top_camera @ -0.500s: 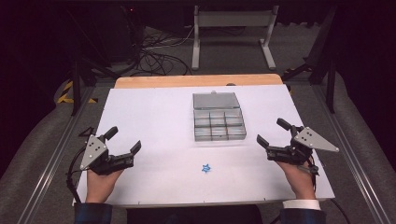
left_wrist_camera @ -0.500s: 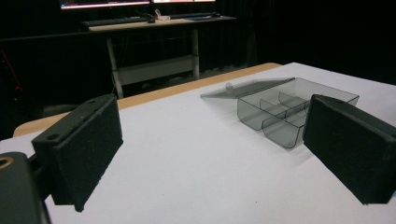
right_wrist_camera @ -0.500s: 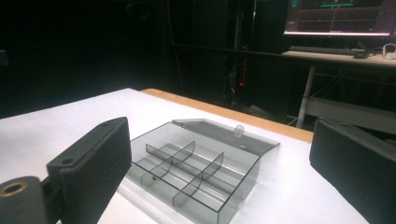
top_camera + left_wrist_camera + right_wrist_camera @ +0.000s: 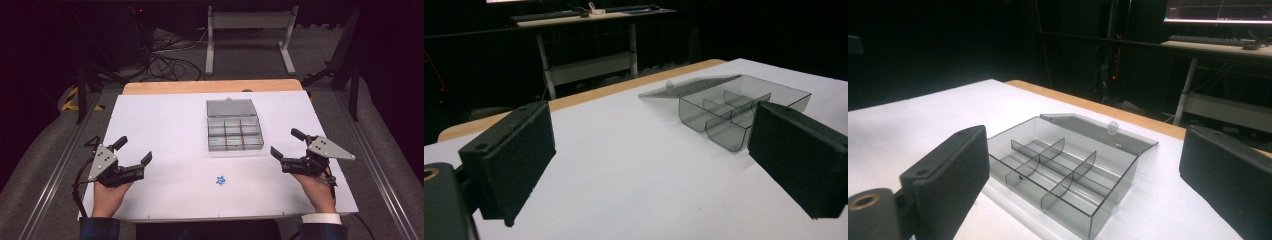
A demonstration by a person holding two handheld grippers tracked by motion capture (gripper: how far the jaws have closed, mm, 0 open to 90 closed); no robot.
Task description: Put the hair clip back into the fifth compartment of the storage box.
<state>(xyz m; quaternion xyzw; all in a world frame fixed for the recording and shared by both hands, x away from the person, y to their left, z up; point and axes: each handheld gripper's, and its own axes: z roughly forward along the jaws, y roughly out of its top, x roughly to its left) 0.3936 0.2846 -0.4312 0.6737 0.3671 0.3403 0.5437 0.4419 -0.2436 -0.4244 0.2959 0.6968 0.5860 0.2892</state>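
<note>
A clear grey compartment box [image 4: 234, 132] lies open in the middle of the white table [image 4: 165, 120], its lid [image 4: 231, 107] folded flat behind it; the compartments look empty. The same box [image 4: 736, 107] sits ahead and to the right in the left gripper view, and the box [image 4: 1063, 167] lies close ahead in the right gripper view. A small blue star-shaped piece [image 4: 220, 180] rests on the table in front of the box. My left gripper [image 4: 133, 151] is open near the front left. At the front right my right gripper [image 4: 287, 143] is open too. Nothing lies between either pair of jaws.
A wooden strip [image 4: 212, 86] borders the table's far edge. Beyond it stand a metal frame [image 4: 247, 35] and loose cables [image 4: 170, 55] on a dark floor. Metal rails [image 4: 47, 195] run along both sides of the table.
</note>
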